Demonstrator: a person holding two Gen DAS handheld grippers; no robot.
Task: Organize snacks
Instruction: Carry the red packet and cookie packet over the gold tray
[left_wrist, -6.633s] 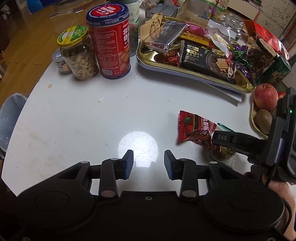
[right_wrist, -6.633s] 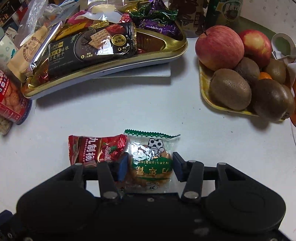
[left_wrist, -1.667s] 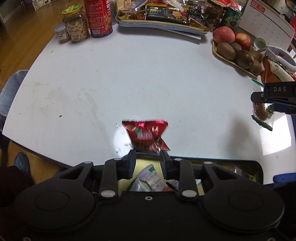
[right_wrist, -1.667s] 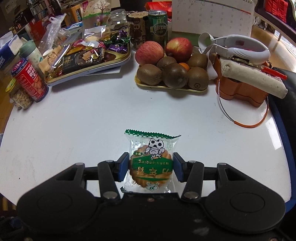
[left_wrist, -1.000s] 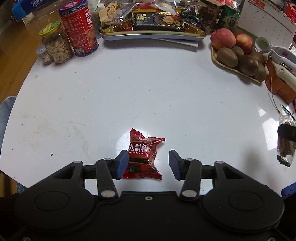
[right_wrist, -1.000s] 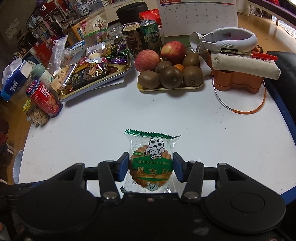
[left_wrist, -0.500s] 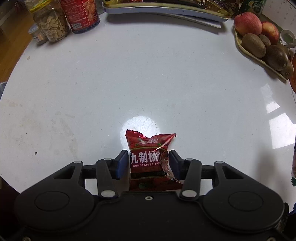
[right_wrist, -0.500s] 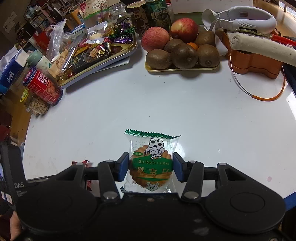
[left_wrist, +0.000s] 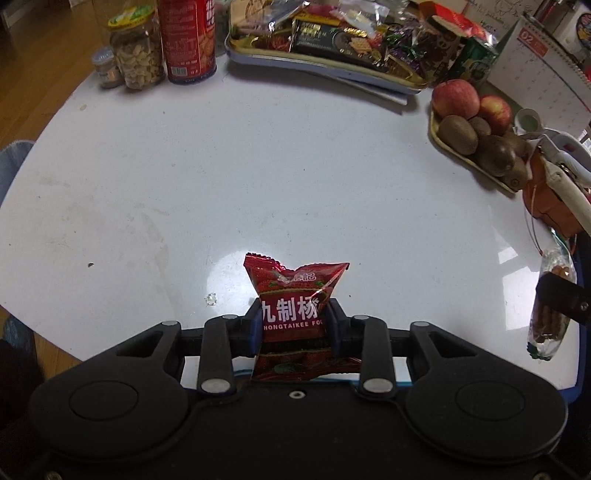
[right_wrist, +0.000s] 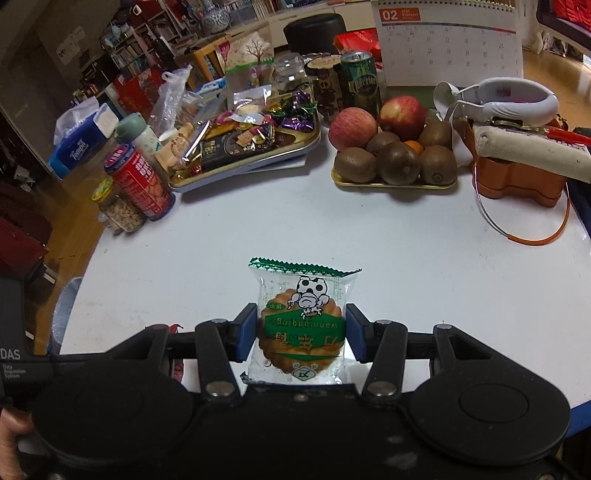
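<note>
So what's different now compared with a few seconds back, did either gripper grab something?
The left hand-held gripper has taken hold of the red foil snack packet, which lay loose on the white round table a second ago; its jaws are closing on it. The right hand-held gripper still holds the clear green-printed biscuit packet. The gold snack tray hasn't moved.

Each handheld matte-black plastic left gripper (left_wrist: 294, 325) and right gripper (right_wrist: 301, 338) shows two round housings, silver rivets on its linkage bars and blue finger pads (right_wrist: 246, 332); white "DAS" lettering marks the left gripper's side
</note>
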